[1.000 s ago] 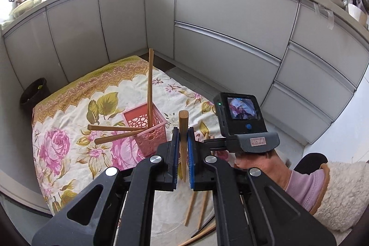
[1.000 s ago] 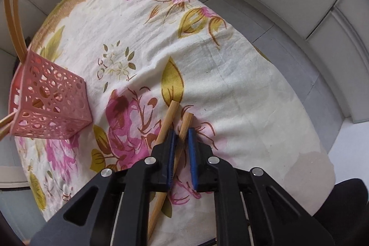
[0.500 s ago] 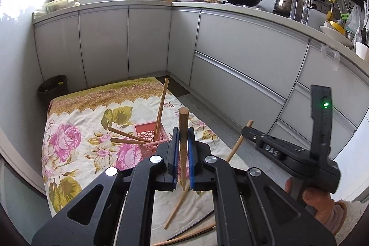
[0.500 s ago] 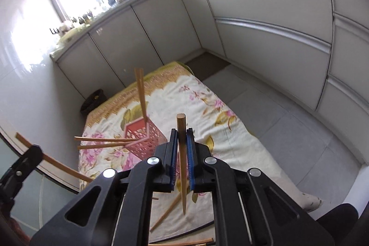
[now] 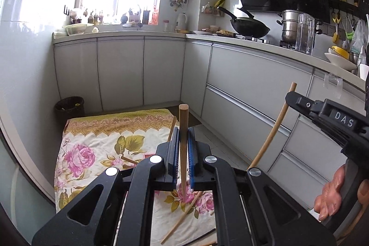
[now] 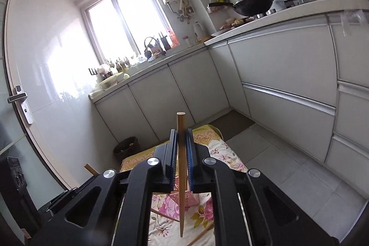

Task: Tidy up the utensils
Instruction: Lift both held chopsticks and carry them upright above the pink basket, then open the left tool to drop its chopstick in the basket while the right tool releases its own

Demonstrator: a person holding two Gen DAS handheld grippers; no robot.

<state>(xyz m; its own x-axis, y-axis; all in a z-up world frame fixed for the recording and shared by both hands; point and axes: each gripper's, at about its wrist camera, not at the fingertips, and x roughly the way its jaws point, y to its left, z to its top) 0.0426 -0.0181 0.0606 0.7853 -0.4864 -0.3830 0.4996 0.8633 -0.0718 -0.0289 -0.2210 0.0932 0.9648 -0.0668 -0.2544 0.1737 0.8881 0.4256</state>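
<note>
Whereas a second ago it looked down on the floral cloth [image 5: 96,144], the left gripper [image 5: 183,142] now faces the cabinets, pinching an upright chopstick [image 5: 183,130]; the right hand [image 5: 327,197] shows here. The right gripper [image 6: 181,146], risen off the cloth, clamps another chopstick [image 6: 181,167] above the pink basket [image 6: 189,198].

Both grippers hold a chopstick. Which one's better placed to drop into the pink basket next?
Right, probably: the right gripper has its chopstick hanging almost over the pink basket; the left gripper hides it.
</note>
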